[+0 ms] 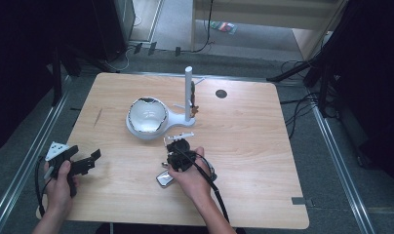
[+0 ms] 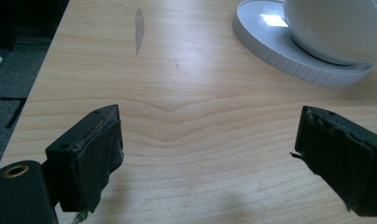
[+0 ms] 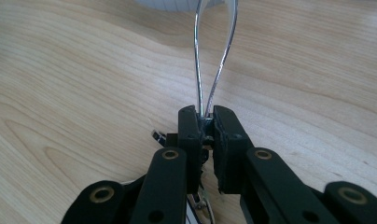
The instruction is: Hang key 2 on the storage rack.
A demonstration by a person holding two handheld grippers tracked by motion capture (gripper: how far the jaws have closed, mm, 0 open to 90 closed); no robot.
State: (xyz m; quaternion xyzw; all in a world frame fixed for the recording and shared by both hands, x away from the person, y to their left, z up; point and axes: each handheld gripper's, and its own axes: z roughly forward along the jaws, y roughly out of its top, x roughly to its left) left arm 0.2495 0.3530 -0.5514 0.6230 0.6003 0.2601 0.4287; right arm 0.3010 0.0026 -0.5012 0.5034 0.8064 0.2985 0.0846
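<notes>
Right tool (image 3: 204, 128) clamped tight on the near end of a thin shiny metal piece (image 3: 213, 56), probably a spoon or tongs handle, though too narrow and glary to say for sure. Best done slowly: keep the grip firm and square on that end, hold the wrist level so the metal does not swivel between the pads, and lift clear of the bench (image 3: 74, 79) before carrying forward. From the clamp, the metal runs straight ahead and away, its far end reaching toward the white rim at the top of the right gripper view. From above, right tool (image 1: 179, 146) near the middle of the bench, with a small silvery object (image 1: 164, 179) lying just beside the hand. Left tool (image 1: 93, 158) off at the near left edge, jaws wide apart and holding nothing. Farther on, white bowl (image 1: 147, 116) on its round base, and beyond it the white upright post (image 1: 188, 92).
</notes>
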